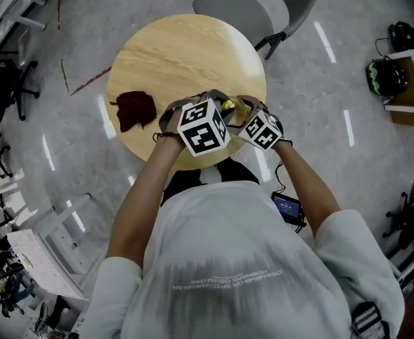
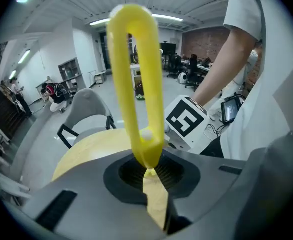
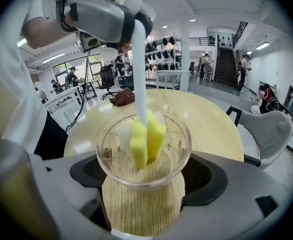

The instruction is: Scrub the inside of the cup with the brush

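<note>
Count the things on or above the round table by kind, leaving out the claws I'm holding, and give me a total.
cup: 1, held in the right claw
brush: 1, held in the left claw, with its sponge head inside the cup
cloth: 1, dark red, lying on the table
Total: 3

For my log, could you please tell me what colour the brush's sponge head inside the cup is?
Mostly yellow sponge head, best seen in the right gripper view.
</note>
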The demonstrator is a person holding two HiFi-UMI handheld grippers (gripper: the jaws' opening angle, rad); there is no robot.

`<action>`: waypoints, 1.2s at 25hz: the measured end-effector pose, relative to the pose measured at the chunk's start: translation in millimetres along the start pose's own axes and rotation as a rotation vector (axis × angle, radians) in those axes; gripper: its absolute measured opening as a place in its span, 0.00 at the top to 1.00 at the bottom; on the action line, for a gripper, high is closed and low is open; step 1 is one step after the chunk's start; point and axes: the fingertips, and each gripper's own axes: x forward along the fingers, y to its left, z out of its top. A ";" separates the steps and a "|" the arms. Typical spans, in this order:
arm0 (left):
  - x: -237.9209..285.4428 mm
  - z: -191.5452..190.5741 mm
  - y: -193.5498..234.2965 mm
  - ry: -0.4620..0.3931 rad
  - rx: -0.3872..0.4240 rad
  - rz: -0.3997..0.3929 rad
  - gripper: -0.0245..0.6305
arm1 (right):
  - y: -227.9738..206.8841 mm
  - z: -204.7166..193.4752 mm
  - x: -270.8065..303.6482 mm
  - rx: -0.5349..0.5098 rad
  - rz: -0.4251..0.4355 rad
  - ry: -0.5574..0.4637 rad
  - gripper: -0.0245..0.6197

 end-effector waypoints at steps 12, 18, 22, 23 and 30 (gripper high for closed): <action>-65.0 14.3 12.7 -0.012 -0.026 -0.049 0.89 | -16.9 6.1 7.5 0.017 -0.041 0.074 0.29; -122.0 12.3 57.8 -0.223 -0.157 0.117 0.89 | -16.3 4.5 7.5 0.068 -0.005 0.142 0.29; -160.4 2.1 81.7 -0.372 -0.271 0.151 0.89 | -18.3 14.2 -23.4 0.176 0.003 0.052 0.29; -170.7 -2.8 85.7 -0.403 -0.296 0.158 0.89 | -19.2 19.9 -33.0 0.197 -0.002 0.025 0.29; -253.9 -44.5 128.4 -0.585 -0.402 0.323 0.89 | -34.4 93.2 -116.4 0.155 -0.095 -0.191 0.29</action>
